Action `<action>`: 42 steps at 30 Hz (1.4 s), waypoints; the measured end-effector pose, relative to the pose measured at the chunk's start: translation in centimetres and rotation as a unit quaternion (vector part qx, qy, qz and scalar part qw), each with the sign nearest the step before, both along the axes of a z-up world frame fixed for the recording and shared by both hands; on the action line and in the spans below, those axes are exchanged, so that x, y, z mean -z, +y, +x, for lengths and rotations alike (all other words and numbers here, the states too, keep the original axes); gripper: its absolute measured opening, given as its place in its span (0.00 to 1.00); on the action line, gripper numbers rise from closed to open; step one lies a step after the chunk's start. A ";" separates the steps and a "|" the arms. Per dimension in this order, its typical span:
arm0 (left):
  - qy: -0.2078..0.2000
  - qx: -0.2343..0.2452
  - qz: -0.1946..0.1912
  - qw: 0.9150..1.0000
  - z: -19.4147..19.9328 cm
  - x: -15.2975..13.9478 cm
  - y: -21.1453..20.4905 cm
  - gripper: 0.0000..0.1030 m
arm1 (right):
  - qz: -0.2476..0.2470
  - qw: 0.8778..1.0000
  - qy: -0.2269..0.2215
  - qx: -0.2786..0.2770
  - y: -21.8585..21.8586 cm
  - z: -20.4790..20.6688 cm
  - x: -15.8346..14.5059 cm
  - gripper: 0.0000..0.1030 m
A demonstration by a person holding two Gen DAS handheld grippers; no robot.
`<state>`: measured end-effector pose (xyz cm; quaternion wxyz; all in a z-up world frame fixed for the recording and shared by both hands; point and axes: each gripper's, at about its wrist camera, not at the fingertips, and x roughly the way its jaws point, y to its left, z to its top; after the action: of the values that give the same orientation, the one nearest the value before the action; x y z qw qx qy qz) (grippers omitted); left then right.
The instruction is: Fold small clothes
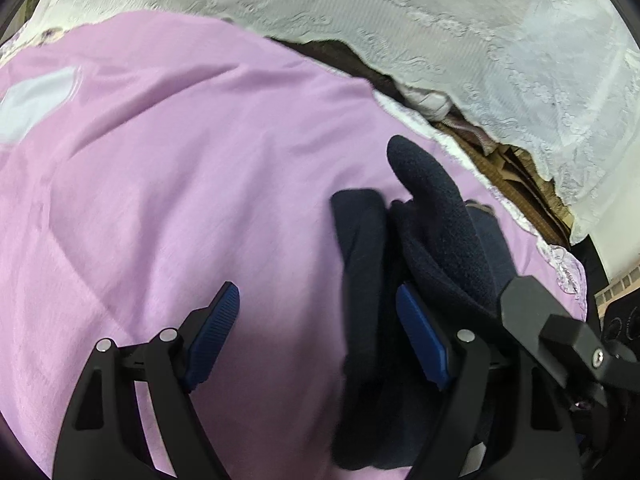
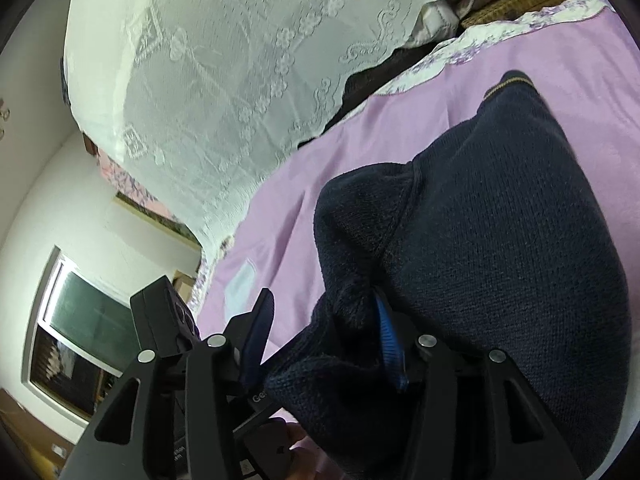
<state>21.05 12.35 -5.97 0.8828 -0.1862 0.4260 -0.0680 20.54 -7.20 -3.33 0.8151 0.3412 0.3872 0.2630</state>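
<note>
A dark navy knit garment (image 2: 500,240) lies bunched on a lilac bedsheet (image 2: 288,224). In the left wrist view the same garment (image 1: 436,216) is folded in loose rolls at the right. My left gripper (image 1: 320,316) is open; the garment lies between and beside its right blue pad (image 1: 420,336), the left pad (image 1: 216,324) is over bare sheet (image 1: 180,160). My right gripper (image 2: 324,332) is open with the garment's edge draped between its fingers and over the right pad (image 2: 390,340). The other gripper's body (image 1: 560,328) shows at the right.
A white lace cover (image 1: 400,20) hangs over furniture behind the bed (image 2: 240,80). A dark gap with wicker and cloth items (image 1: 512,168) runs between bed and lace. A window (image 2: 80,332) is at the left in the right wrist view.
</note>
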 end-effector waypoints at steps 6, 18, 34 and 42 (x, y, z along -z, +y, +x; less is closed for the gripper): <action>0.011 -0.007 0.004 1.000 -0.7 0.7 0.8 0.76 | -0.012 1.000 0.009 -0.021 0.9 -0.1 0.7 0.57; -0.004 -0.026 0.000 1.000 -3.0 -0.4 2.9 0.82 | -0.012 0.999 0.001 -0.050 1.6 -0.4 0.5 0.66; -0.091 0.059 0.069 0.992 -5.6 -4.9 -3.3 0.93 | 0.041 0.997 -0.061 -0.020 -4.9 -1.4 -3.9 0.68; 0.016 0.041 0.006 0.999 -2.4 0.7 -1.1 0.96 | 0.000 1.000 -0.014 0.013 -7.5 4.3 -0.5 0.65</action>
<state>18.67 11.20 -6.62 0.8736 -0.1642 0.4474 -0.0988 24.85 -14.67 -2.82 0.8240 0.3424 0.3712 0.2568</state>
